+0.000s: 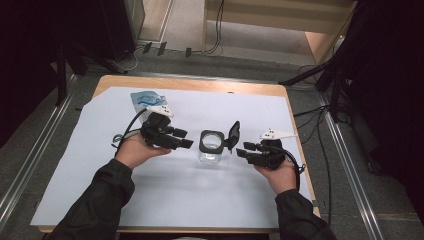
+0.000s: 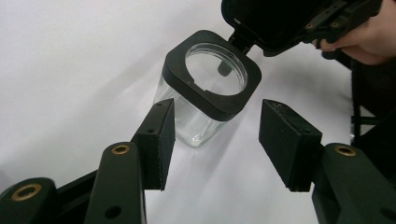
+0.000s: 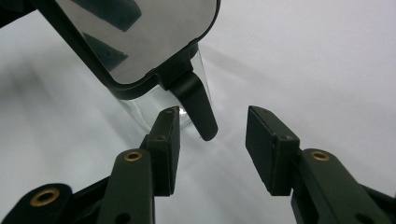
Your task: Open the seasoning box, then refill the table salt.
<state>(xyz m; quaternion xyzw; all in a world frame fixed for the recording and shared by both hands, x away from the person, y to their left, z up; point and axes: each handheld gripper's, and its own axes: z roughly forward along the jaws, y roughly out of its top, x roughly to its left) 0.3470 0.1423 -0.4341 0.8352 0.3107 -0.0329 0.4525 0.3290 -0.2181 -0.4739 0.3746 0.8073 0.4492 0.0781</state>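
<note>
Two tongs flank a clear, square-bodied glass jar [image 1: 210, 150] near the middle of the table [image 1: 260, 89], which is wooden and covered by a smooth white sheet [image 1: 175, 192]. The jar has a matte black square collar with a round mouth, and its hinged black lid [image 1: 233, 135] stands flipped up. The left tongs [image 1: 183, 139] and right tongs [image 1: 242, 150] are both spread apart, gripping nothing. Toward the far left corner lies a crinkled blue-and-white pouch [image 1: 145, 100]; its print is too small to read.
</note>
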